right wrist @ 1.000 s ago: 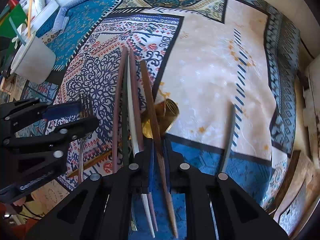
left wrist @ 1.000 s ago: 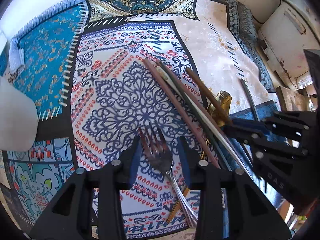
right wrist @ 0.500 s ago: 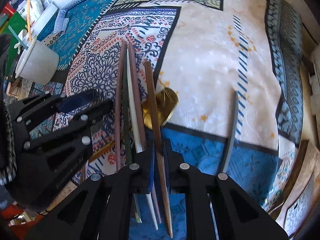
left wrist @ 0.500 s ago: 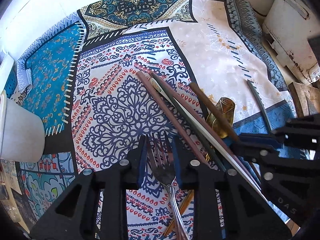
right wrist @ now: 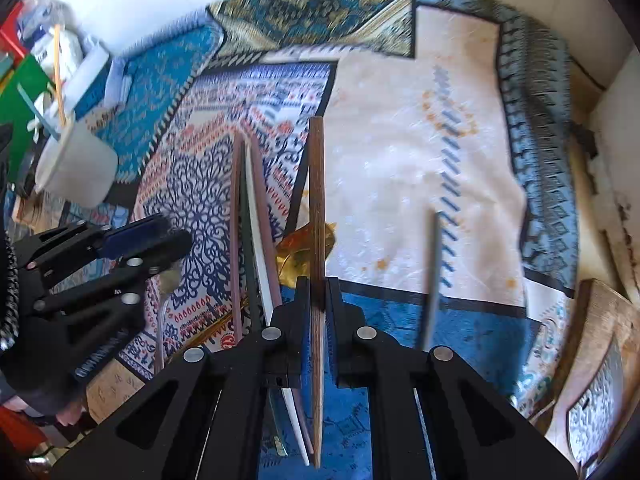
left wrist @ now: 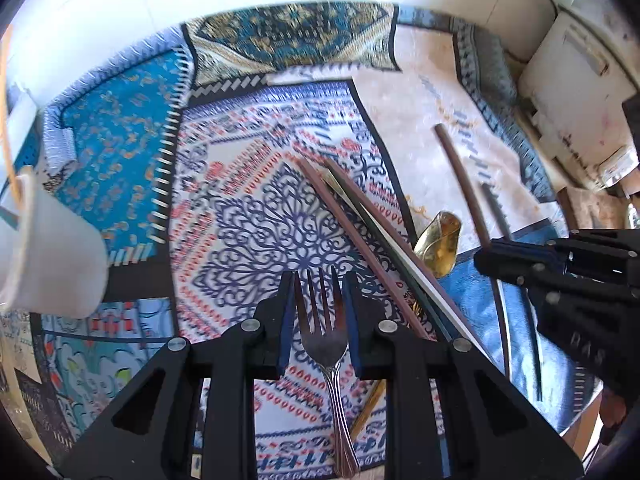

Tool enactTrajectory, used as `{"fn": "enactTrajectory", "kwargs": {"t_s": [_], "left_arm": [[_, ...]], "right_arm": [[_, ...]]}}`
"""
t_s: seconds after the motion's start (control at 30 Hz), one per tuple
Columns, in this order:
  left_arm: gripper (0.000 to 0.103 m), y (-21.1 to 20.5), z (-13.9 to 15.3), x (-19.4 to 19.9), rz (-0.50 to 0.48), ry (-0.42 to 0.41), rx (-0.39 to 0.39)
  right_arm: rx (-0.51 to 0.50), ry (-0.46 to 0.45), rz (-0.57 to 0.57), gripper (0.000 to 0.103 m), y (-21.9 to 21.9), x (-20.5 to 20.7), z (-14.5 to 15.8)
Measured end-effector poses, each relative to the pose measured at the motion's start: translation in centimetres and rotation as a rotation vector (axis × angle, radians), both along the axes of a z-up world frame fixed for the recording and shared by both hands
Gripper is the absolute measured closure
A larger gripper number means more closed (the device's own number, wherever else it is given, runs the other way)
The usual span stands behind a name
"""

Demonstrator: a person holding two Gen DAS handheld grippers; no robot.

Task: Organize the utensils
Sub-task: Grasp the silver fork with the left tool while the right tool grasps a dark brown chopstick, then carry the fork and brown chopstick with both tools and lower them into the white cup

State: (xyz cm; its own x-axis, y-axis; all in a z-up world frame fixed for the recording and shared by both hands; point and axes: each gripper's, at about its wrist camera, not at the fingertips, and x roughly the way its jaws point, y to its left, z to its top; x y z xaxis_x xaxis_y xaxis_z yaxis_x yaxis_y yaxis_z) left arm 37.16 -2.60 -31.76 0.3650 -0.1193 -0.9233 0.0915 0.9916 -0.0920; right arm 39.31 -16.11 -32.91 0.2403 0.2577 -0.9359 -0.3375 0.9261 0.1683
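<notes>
With my left gripper clamped across the fork and my right gripper pinching a brown chopstick, both leave the cloth for the far-left white cup.

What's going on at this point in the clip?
A person is sorting utensils with two handheld tongs over a patterned tablecloth. The left tongs grip a silver fork by its head. The right tongs are clamped on a brown chopstick. More chopsticks and a gold spoon lie on the cloth; a white cup stands left.
</notes>
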Motion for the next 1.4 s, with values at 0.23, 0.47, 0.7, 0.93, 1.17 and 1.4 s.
{"fn": "enactTrajectory", "kwargs": {"t_s": [0.23,0.47,0.7,0.93,1.17,1.4], "left_arm": [[0.081,1.5,3.8,-1.4,0.011,-0.068,-0.059],[0.081,1.8,7.5,-3.0,-0.003,-0.141,-0.097],[0.081,2.1,10.1,-4.0,-0.022,-0.204,-0.107],[0.081,3.5,12.6,-4.8,-0.009,-0.267,-0.121],[0.081,6.2,15.9,-5.4,0.035,-0.349,-0.120],[0.081,10.5,19.0,-6.0,0.106,-0.430,-0.105]], "right_arm": [[0.037,-0.077,-0.079,0.096,-1.8,-1.0,3.1],[0.042,-0.178,-0.121,0.096,-2.4,-2.5,6.4],[0.057,-0.263,-0.146,0.096,-2.1,-3.7,9.3],[0.079,-0.327,-0.146,0.096,-1.1,-4.1,11.8],[0.109,-0.402,-0.117,0.096,1.4,-3.8,14.7],[0.151,-0.473,-0.062,0.096,5.2,-3.5,17.7]]}}
